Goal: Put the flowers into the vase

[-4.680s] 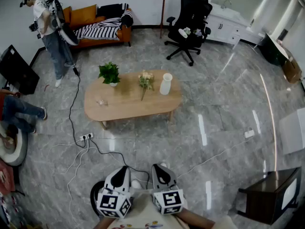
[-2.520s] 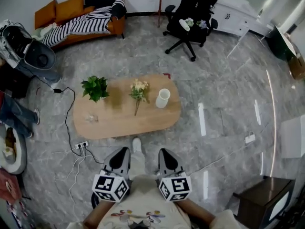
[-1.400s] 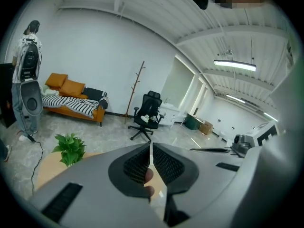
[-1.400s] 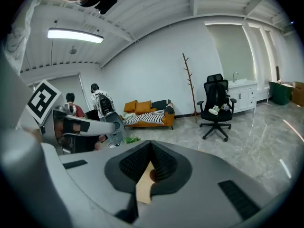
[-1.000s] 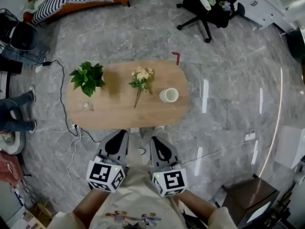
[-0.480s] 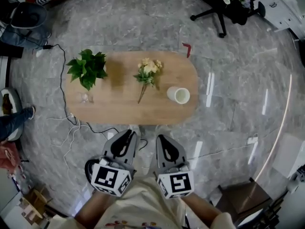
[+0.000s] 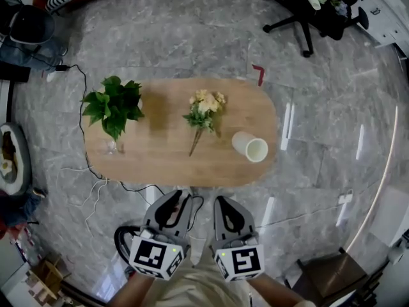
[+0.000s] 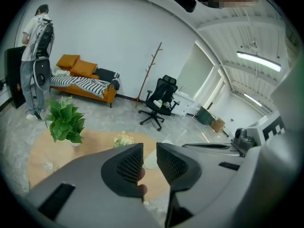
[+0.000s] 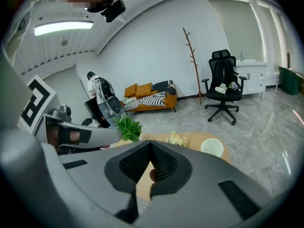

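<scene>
A bunch of pale yellow flowers (image 7: pixel 203 110) lies on the oval wooden table (image 7: pixel 160 158), its stem pointing toward me. To its right stands a white vase (image 7: pixel 250 147), mouth up. Both grippers hang side by side off the table's near edge, over the floor and apart from both objects. My left gripper (image 7: pixel 179 197) has just been opening; its jaws stand a little apart with nothing between them (image 8: pixel 149 148). My right gripper (image 7: pixel 223 204) is shut and holds nothing (image 9: pixel 151 144). The right gripper view shows the flowers (image 9: pixel 176 139) and the vase (image 9: pixel 211 147) ahead.
A potted green plant (image 7: pixel 112 110) and a small glass (image 7: pixel 112 147) stand at the table's left end. Cables (image 7: pixel 96 171) run over the floor on the left. A black office chair (image 7: pixel 319 5) is beyond the table, a dark side table (image 7: pixel 332 270) at my right.
The table has come closer and sits lower in the head view. Both grippers have sunk a little at the bottom of the view, still side by side.
</scene>
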`<move>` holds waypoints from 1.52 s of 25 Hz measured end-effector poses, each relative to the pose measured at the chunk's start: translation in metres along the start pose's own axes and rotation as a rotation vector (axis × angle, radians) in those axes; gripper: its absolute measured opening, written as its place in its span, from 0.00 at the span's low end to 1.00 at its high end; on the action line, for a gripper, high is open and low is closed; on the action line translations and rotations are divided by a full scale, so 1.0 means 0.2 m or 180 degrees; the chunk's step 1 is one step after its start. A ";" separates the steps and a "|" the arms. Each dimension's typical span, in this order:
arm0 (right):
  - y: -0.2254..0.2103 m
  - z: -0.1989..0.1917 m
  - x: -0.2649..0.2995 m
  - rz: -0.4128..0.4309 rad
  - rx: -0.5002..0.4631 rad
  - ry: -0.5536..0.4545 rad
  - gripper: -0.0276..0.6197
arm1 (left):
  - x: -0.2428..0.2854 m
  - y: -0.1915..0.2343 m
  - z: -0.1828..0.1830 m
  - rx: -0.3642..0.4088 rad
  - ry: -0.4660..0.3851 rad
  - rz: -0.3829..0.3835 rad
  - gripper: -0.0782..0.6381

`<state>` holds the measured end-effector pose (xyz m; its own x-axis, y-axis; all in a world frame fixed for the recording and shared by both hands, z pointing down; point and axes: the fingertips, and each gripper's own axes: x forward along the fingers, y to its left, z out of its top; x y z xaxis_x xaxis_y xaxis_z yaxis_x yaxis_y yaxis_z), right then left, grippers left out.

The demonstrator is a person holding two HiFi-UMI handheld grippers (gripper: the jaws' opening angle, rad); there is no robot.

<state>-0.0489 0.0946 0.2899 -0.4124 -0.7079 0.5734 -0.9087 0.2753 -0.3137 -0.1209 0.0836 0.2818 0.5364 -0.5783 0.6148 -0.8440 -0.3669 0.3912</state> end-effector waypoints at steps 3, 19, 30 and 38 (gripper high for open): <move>-0.04 -0.06 0.07 -0.0006 0.0036 0.0056 0.05 | 0.10 0.04 -0.06 0.0028 0.0083 -0.0039 0.24; -0.29 -0.35 0.50 -0.0144 0.0207 0.0276 0.05 | 0.61 0.29 -0.24 0.0240 0.0316 -0.0069 0.36; -0.37 -0.40 0.76 -0.0234 0.0005 0.0238 0.05 | 0.85 0.43 -0.42 0.0201 0.0462 -0.0120 0.44; -0.42 -0.51 0.85 -0.0308 -0.0008 0.0290 0.05 | 1.04 0.55 -0.58 0.0176 0.0719 -0.0085 0.46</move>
<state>-0.0501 0.0173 0.4916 -0.3268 -0.6694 0.6672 -0.9447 0.2103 -0.2518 -0.1022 0.0073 0.5328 0.5398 -0.3923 0.7448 -0.8249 -0.4229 0.3752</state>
